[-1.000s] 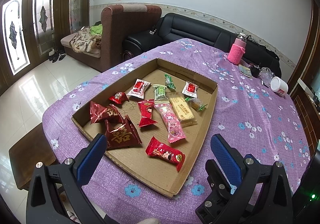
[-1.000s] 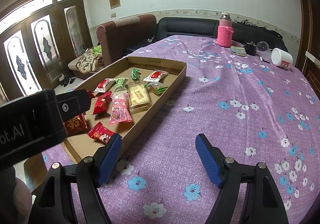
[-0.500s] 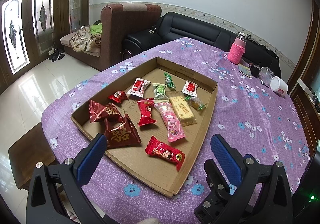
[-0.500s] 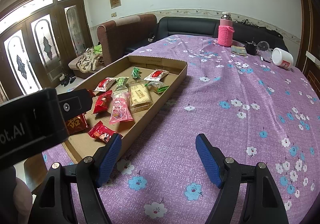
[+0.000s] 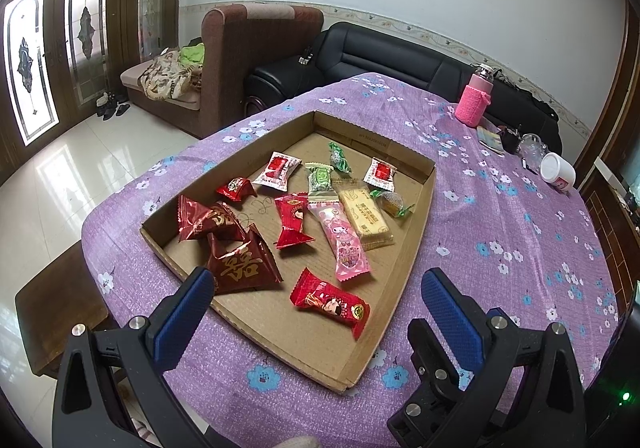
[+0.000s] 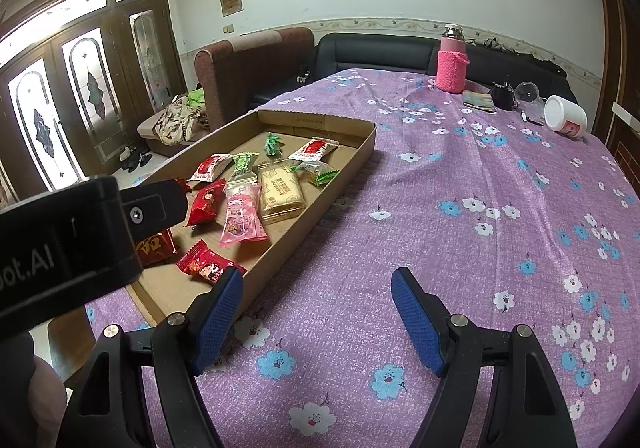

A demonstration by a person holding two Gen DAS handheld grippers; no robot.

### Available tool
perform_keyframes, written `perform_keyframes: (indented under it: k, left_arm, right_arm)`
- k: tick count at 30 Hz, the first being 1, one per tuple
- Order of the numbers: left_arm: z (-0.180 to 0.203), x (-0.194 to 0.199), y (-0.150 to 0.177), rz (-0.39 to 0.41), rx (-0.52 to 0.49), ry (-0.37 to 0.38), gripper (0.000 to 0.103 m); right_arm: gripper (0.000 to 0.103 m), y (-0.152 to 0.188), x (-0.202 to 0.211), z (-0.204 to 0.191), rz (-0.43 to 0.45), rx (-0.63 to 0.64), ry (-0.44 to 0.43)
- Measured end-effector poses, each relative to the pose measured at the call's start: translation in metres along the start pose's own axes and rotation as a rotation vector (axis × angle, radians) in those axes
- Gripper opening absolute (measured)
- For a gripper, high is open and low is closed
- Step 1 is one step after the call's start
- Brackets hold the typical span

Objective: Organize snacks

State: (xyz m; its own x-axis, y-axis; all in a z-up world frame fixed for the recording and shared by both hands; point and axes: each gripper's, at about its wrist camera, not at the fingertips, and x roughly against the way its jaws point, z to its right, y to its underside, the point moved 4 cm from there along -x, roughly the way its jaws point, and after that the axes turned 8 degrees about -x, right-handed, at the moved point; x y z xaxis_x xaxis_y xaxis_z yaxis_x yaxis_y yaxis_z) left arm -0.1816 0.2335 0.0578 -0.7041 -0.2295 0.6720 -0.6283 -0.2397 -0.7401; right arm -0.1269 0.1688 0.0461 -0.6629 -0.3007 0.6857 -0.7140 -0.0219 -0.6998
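Note:
A shallow cardboard tray (image 5: 426, 207) lies on the purple flowered tablecloth (image 5: 500, 215) and holds several wrapped snacks. Among them are a dark red triangular pack (image 5: 242, 266), a red candy bar (image 5: 332, 302), a pink pack (image 5: 344, 242) and a yellow biscuit pack (image 5: 366, 217). My left gripper (image 5: 316, 312) is open and empty above the tray's near edge. My right gripper (image 6: 318, 320) is open and empty over bare cloth right of the tray (image 6: 348, 163). The left gripper's body (image 6: 68, 244) hides the tray's near left part in the right wrist view.
A pink-sleeved bottle (image 5: 475, 99), a small booklet (image 5: 491, 139), a glass (image 5: 530, 145) and a white tub (image 5: 558, 171) stand at the table's far right. A brown armchair (image 5: 240, 59) and black sofa (image 5: 380, 55) lie beyond. A wooden stool (image 5: 52, 308) is below left.
Both grippers have stayed open and almost still. The left view has drifted very slightly closer over the tray.

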Motion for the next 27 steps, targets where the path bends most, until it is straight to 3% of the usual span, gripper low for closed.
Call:
perform_keyframes:
  k: [27]
  left_arm:
    - [0.0036, 0.0026, 0.0078, -0.009, 0.011, 0.007, 0.103]
  right_arm:
    - [0.081, 0.0040, 0.0006, -0.0016, -0.007, 0.009, -0.004]
